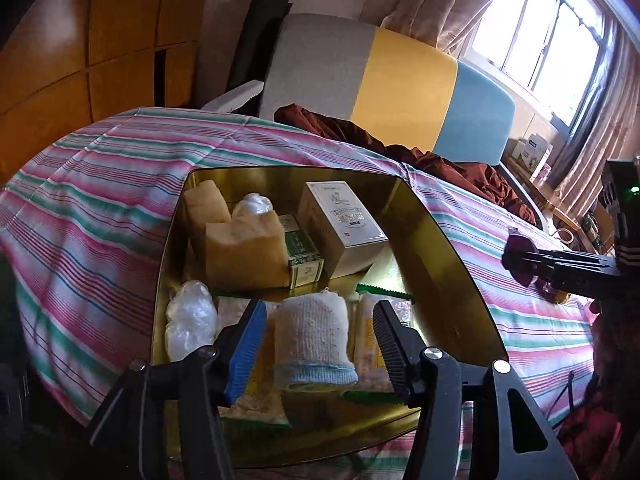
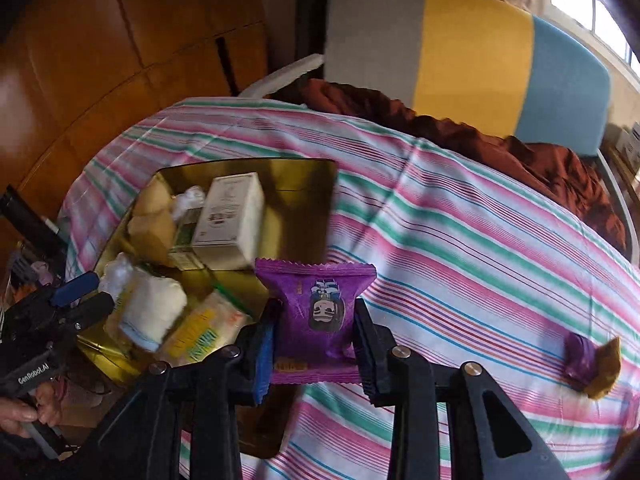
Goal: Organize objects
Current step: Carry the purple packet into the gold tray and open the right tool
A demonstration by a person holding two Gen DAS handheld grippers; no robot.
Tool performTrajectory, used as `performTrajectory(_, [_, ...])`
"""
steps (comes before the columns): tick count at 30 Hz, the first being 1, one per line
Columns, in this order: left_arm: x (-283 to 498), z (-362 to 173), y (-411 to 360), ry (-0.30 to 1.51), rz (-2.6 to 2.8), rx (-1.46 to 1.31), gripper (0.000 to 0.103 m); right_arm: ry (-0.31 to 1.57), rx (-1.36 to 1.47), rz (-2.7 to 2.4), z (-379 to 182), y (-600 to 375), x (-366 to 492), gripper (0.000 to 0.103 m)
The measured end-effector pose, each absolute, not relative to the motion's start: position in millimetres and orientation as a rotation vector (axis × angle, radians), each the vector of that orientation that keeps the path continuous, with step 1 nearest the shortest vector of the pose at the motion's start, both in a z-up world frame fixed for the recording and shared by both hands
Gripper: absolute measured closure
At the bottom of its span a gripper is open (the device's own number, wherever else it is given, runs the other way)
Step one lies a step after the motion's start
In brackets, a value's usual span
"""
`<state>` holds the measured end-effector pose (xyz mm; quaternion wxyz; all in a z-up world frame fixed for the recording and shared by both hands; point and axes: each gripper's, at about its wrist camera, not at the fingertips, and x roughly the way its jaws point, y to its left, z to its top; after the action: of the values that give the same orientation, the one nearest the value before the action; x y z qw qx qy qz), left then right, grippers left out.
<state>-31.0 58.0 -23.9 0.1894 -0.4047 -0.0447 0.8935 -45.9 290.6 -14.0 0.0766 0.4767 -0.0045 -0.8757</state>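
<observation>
A gold tin tray lies on the striped cloth. It holds a white box, a green box, tan blocks, plastic-wrapped lumps and flat snack packets. A rolled white cloth with a blue hem lies at the tray's near end. My left gripper stands open over the roll, with a gap at each pad. In the right wrist view my right gripper is shut on a purple snack packet, held above the tray's right edge. The left gripper shows at that view's left.
The striped cloth covers the surface. On it at the right lies a purple sweet beside a brown wrapper. Behind are a crumpled rust-red cloth, a grey, yellow and blue chair back and wooden cabinets.
</observation>
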Motion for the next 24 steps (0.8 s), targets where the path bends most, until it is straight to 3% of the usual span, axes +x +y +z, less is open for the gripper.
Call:
performTrajectory(11, [-25.2, -25.2, 24.6, -0.188, 2.561, -1.13, 0.037, 0.227, 1.603, -2.53, -66.7, 224.3, -91.1, 0.066])
performTrajectory(15, [-25.5, -26.3, 19.8, -0.204, 2.571, -1.132, 0.033, 0.233, 1.568, -2.526, -64.8, 222.6, -83.8, 0.02])
performTrajectory(24, [-23.9, -22.8, 27.1, -0.163, 2.588, -1.124, 0.023, 0.205, 1.429, -2.616, -36.2, 238.9, -44.3, 0.017])
